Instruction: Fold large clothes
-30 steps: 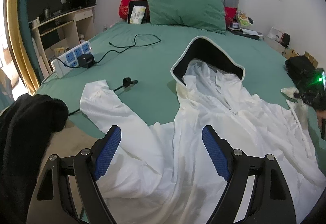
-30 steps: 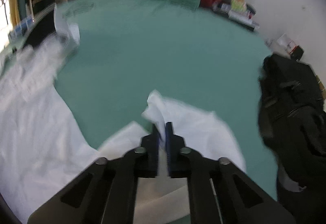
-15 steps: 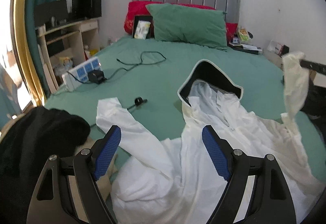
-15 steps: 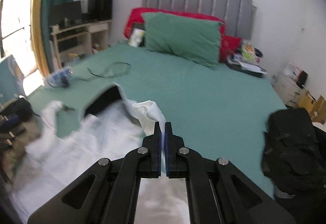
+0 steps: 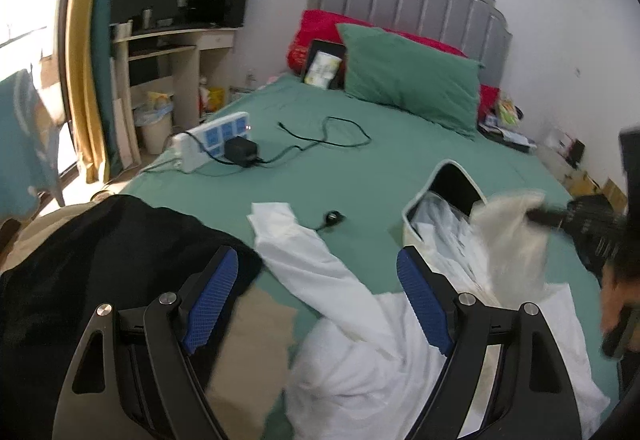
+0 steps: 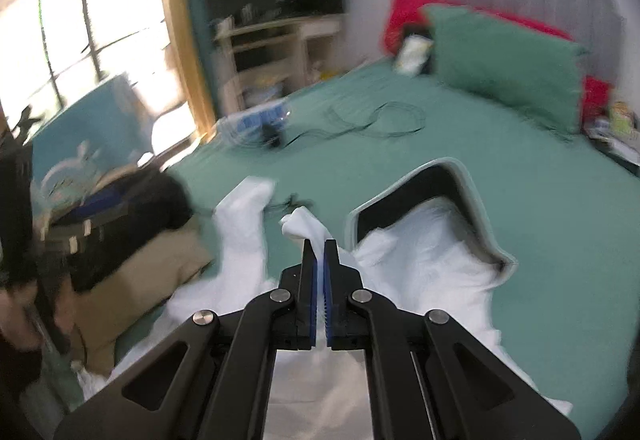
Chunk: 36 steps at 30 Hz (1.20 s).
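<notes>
A white hooded jacket (image 5: 360, 324) with a dark-lined hood (image 5: 456, 184) lies spread on the green bed (image 5: 360, 168). Its left sleeve (image 5: 288, 236) stretches out toward the bed's left side. My left gripper (image 5: 320, 304) is open and empty, hovering above the jacket's lower left part. My right gripper (image 6: 319, 260) is shut on the jacket's right sleeve (image 6: 304, 226) and holds it up over the jacket body (image 6: 416, 260). In the left wrist view that sleeve (image 5: 508, 224) shows as a blurred white mass at the right.
A black garment (image 5: 100, 264) lies on a tan one at the bed's left corner. A power strip (image 5: 212, 136) with charger and black cable (image 5: 328, 132) lies further back. Green pillow (image 5: 408, 80) at the headboard. A black bag (image 5: 596, 228) sits at the right.
My right gripper has carried the held sleeve leftward across the jacket, from the right side to over the body. My left gripper stays open and has shifted left.
</notes>
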Available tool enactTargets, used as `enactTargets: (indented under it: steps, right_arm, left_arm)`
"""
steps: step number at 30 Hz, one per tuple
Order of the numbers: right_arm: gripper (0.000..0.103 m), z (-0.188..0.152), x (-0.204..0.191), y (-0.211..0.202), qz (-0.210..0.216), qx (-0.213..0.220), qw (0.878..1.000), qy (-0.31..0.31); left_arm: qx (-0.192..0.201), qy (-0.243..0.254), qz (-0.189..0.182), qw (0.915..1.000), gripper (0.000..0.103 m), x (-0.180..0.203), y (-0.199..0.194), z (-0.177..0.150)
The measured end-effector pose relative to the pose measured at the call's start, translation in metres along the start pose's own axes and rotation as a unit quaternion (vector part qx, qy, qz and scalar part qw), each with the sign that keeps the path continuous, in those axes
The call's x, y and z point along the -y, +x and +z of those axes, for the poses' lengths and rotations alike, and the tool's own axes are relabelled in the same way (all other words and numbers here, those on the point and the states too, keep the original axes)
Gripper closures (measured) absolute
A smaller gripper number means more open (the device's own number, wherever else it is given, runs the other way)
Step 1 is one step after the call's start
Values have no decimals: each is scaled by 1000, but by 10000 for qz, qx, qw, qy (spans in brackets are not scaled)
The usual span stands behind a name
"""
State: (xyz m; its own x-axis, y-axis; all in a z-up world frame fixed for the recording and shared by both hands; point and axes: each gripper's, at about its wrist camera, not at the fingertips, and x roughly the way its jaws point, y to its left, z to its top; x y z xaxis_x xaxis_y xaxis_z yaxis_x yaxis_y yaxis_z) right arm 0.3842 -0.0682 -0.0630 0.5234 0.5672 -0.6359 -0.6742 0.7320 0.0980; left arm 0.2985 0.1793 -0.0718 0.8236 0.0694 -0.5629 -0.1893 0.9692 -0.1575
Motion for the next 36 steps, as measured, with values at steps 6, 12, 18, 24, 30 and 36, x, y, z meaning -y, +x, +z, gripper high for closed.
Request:
enactTargets:
  steps: [6, 12, 18, 24, 30, 36]
  right_arm:
    - [100, -15, -8, 51, 47, -339, 9975, -622]
    - [28, -12, 20, 84, -595, -628, 9959, -276]
    - [28, -44, 23, 34, -1476, -128, 9890, 52]
    - [42, -91, -4, 44, -1233, -749, 9890, -313]
    - [61, -95, 16, 95, -1417, -1448, 9789, -269]
    - [100, -81, 28, 96, -1216, -1442, 9813, -370]
  left_arm:
    - [-24, -96, 41, 9999, 19, -5, 8, 6]
    - [-221, -11, 101, 9997, 19, -1, 21, 1]
    - [-330, 9, 185, 9993, 19, 0, 30, -2]
    - [-412, -110, 216, 9989, 19, -8, 32, -6]
    - [-556, -132, 274, 9980, 19, -14, 39, -8]
    - [-695, -158, 130, 9974, 19, -19, 48, 2]
